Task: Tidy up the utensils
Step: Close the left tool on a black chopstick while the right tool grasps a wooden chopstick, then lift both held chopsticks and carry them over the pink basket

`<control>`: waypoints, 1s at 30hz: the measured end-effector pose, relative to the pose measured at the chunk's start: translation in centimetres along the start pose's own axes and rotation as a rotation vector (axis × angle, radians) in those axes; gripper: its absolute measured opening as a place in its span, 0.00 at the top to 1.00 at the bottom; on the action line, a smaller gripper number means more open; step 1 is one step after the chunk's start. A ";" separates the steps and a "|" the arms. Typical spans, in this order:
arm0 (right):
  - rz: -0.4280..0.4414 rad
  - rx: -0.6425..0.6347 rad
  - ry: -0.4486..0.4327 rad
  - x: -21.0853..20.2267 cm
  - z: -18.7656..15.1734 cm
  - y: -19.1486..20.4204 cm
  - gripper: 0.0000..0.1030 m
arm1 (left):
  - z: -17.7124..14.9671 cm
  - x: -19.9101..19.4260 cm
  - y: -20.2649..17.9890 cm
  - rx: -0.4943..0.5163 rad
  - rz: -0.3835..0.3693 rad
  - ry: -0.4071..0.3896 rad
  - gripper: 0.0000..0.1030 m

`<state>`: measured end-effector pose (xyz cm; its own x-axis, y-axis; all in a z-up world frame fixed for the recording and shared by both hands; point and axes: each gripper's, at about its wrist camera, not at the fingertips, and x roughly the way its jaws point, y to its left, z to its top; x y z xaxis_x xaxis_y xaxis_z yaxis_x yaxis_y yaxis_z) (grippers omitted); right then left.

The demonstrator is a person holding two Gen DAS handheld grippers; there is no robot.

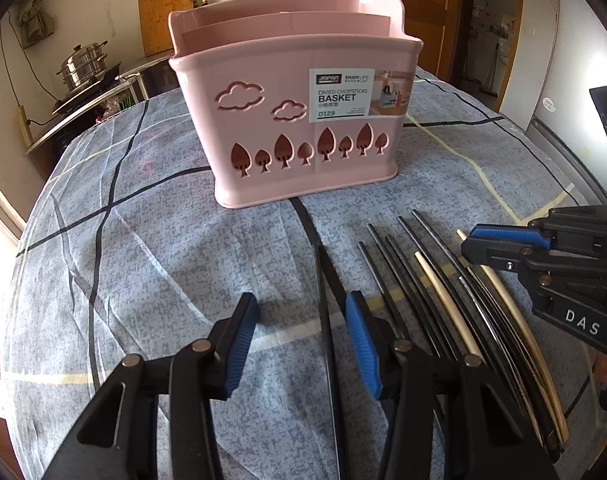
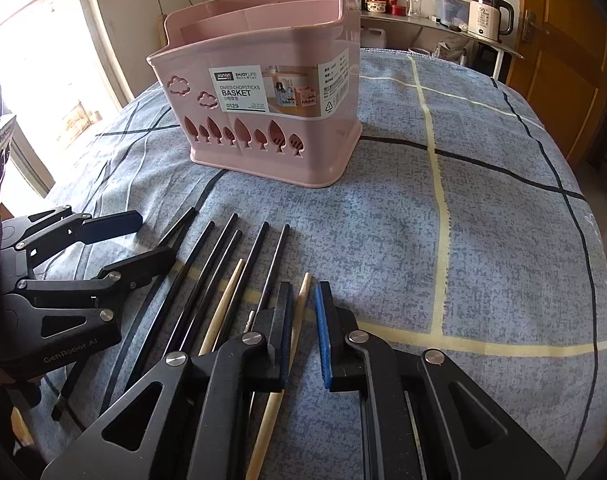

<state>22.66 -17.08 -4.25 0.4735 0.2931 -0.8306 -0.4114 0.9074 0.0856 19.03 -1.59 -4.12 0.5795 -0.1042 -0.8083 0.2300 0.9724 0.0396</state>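
A pink chopstick basket (image 1: 303,160) (image 2: 271,156) stands upright on the checked blue cloth, beyond both grippers. Several black chopsticks (image 1: 403,280) (image 2: 223,256) and two pale wooden ones lie side by side in front of it. My left gripper (image 1: 303,308) is open over the leftmost black chopstick (image 1: 327,320), which lies just inside its right pad without being pinched. My right gripper (image 2: 303,292) is shut on the rightmost wooden chopstick (image 2: 301,308), which lies on the cloth. Each gripper also shows in the other's view: the right gripper (image 1: 469,244), the left gripper (image 2: 155,236).
The cloth (image 1: 143,240) covers a round-edged table and is bare to the left of the left gripper and to the right of the right gripper (image 2: 483,240). Behind are a steel pot (image 1: 83,64), a cutting board (image 1: 165,12), a kettle (image 2: 487,16) on a shelf and a wooden door (image 2: 555,60).
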 end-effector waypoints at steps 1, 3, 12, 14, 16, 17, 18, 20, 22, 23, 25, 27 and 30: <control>-0.003 0.000 0.002 0.0 0.0 -0.1 0.93 | 0.0 0.0 0.0 0.002 -0.007 0.003 0.64; -0.006 0.003 0.005 0.0 0.1 -0.4 0.93 | 0.1 0.0 -0.2 0.009 -0.009 0.006 0.71; -0.032 -0.006 0.044 0.2 0.5 -0.8 0.93 | 1.1 0.6 -0.3 0.011 0.005 0.051 0.78; -0.033 -0.008 0.044 0.3 0.5 -0.8 0.93 | 1.6 0.9 -0.2 0.008 -0.003 0.067 0.78; -0.032 -0.007 0.041 0.3 0.5 -0.8 0.94 | 2.0 1.1 -0.1 0.004 -0.013 0.076 0.78; -0.031 -0.006 0.039 0.2 0.4 -0.8 0.94 | 2.1 1.2 0.0 0.003 -0.018 0.079 0.78; -0.030 -0.002 0.036 0.2 0.4 -0.9 0.95 | 2.2 1.3 0.0 0.003 -0.021 0.082 0.79; -0.027 0.004 0.027 0.0 0.4 -1.0 0.95 | 2.3 1.3 -0.1 0.003 -0.028 0.083 0.89; -0.021 0.007 0.011 -0.6 0.3 -1.0 0.95 | 2.1 1.1 0.0 0.000 -0.036 0.084 0.94; -0.018 0.008 0.001 -0.9 0.3 -1.1 0.95 | 2.1 1.0 0.1 -0.011 -0.044 0.084 0.94; -0.008 0.010 -0.021 -1.7 0.5 -1.2 0.95 | 2.2 0.5 0.4 -0.023 -0.052 0.075 0.94; -0.001 0.007 -0.049 -2.7 0.7 -1.2 0.95 | 2.3 -0.4 0.6 -0.026 -0.057 0.054 0.95; 0.004 0.005 -0.091 -4.4 1.0 -1.1 0.95 | 2.7 -2.6 0.9 -0.026 -0.063 0.006 0.95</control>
<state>21.81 -19.09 -0.11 0.5406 0.3231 -0.7767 -0.4101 0.9074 0.0921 19.83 -1.02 -0.36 0.5602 -0.1638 -0.8120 0.2450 0.9692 -0.0265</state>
